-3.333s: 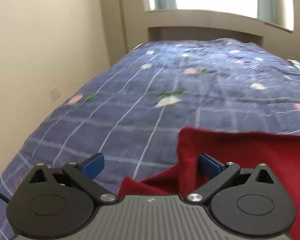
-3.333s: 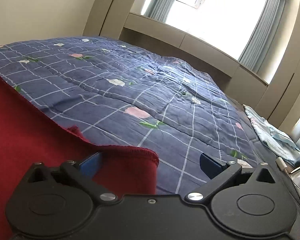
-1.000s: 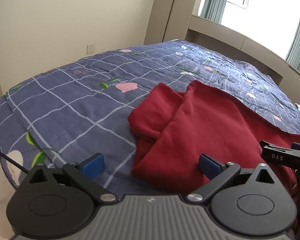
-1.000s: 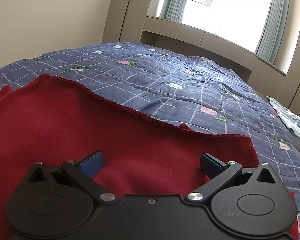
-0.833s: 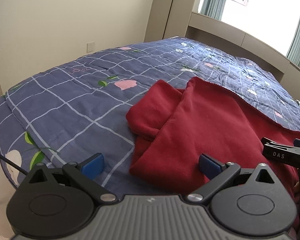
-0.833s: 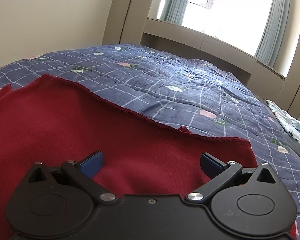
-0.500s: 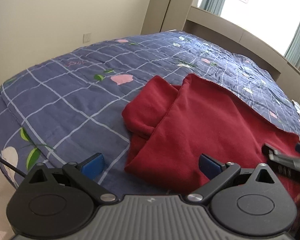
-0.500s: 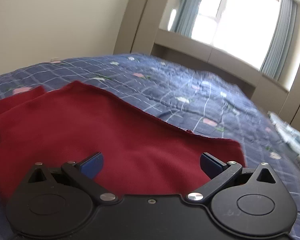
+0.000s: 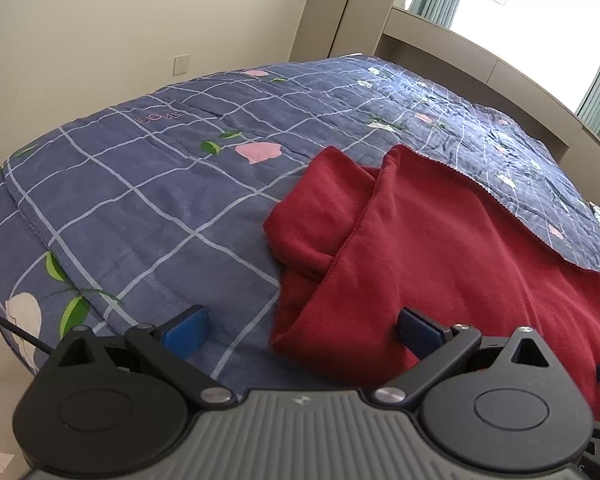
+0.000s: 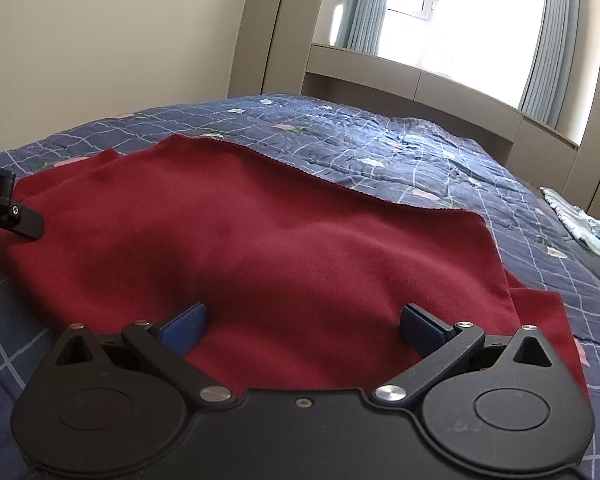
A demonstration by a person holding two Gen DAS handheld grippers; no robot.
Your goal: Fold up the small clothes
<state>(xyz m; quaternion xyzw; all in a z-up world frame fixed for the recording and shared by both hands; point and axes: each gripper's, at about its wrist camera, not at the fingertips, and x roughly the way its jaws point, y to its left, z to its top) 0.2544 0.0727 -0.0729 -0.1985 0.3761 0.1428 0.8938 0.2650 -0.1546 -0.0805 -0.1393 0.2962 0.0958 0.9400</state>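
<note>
A dark red fleece garment (image 9: 452, 248) lies folded over on the blue checked bedspread (image 9: 140, 200), with a bunched sleeve at its left edge. It fills the middle of the right wrist view (image 10: 284, 240). My left gripper (image 9: 300, 330) is open and empty, held above the garment's near left corner. My right gripper (image 10: 300, 328) is open and empty, just above the garment's near edge. The left gripper's body (image 10: 4, 208) shows at the far left of the right wrist view.
The bed (image 10: 420, 152) runs back to a headboard ledge under a bright window (image 10: 480, 20). A beige wall with a socket (image 9: 181, 65) is on the left. A light blue cloth (image 10: 588, 224) lies at the bed's far right edge.
Both grippers let go of the red garment's edge and pulled back and up. The garment now lies folded flat on the bed.
</note>
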